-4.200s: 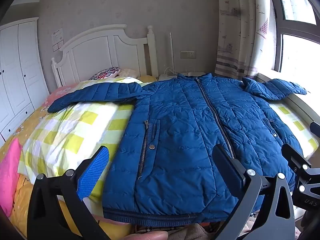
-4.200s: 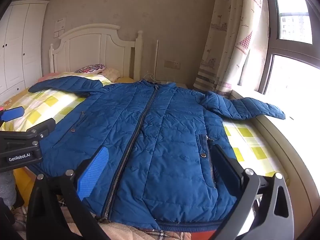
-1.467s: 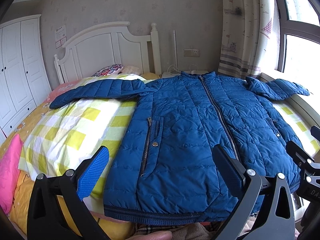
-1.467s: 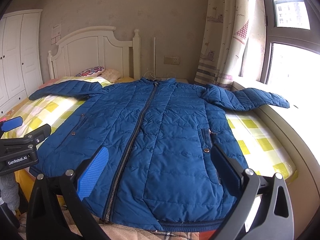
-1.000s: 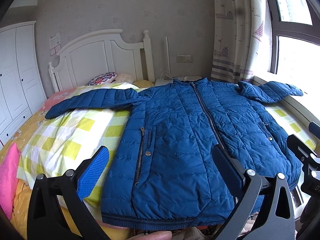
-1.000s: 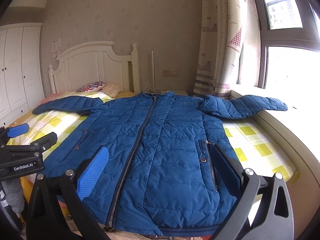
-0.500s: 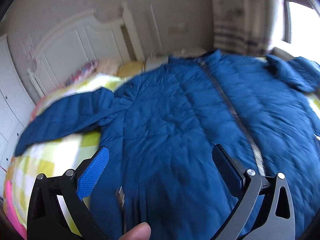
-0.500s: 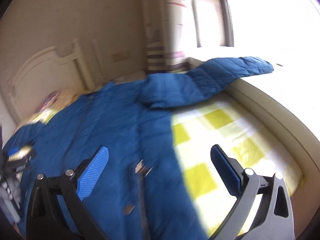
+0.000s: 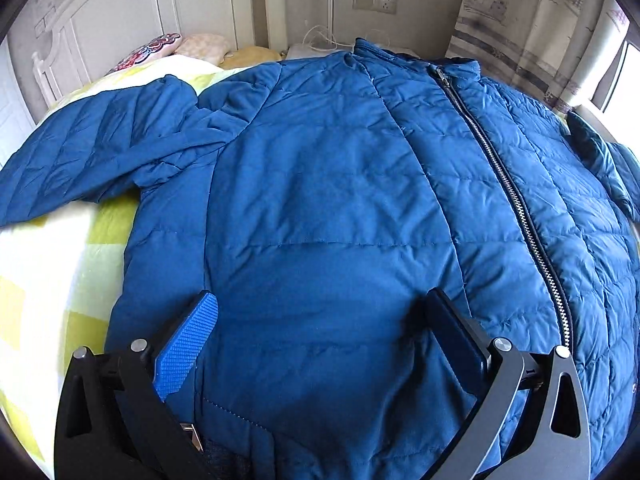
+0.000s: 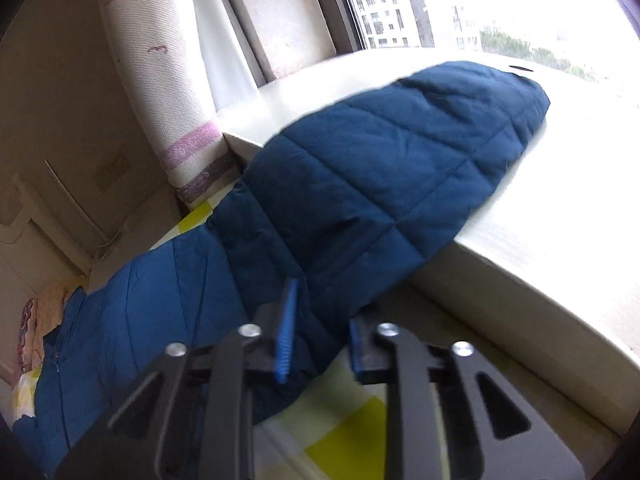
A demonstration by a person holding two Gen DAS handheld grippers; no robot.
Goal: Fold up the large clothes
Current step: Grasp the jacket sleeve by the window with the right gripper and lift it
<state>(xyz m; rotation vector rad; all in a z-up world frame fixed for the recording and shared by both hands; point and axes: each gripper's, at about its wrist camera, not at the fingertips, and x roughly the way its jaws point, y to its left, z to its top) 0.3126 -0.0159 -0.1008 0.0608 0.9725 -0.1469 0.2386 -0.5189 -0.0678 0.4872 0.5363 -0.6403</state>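
**Both tongs down at the blue jacket, one spread over its chest, one closing on a sleeve**

My left gripper (image 9: 320, 340) hangs over the dark blue quilted puffer jacket (image 9: 340, 208), its jaws spread wide, with the blue ribbed pad (image 9: 186, 344) on one side and the dark pad on the other. Nothing is pinched between them; the smooth chest panel beside the silver zipper (image 9: 508, 184) lies under the gap. Whether the tips touch the cloth I cannot tell.

My right gripper (image 10: 320, 336) is at the jacket's far sleeve (image 10: 380, 168), where the sleeve drapes from the bed up onto the pale window ledge (image 10: 520, 280). Its jaws are closing and stand narrow, and a fold of the sleeve's lower edge sits between the pads. The view is blurred, so I cannot say that the pads already press on it.

The jacket lies face up and zipped on the yellow-and-white checked bedspread (image 9: 48, 280), collar toward the white wooden headboard (image 9: 132, 12). The near sleeve (image 9: 92, 160) stretches out flat across the bedspread, which lies bare beside it. On the other side the ledge rises close against the mattress, with the patterned curtain (image 10: 160, 80) hanging at its end, so room is tighter there.

The fabric is matte, stitched in squares and bands, lightly creased around the armpit.
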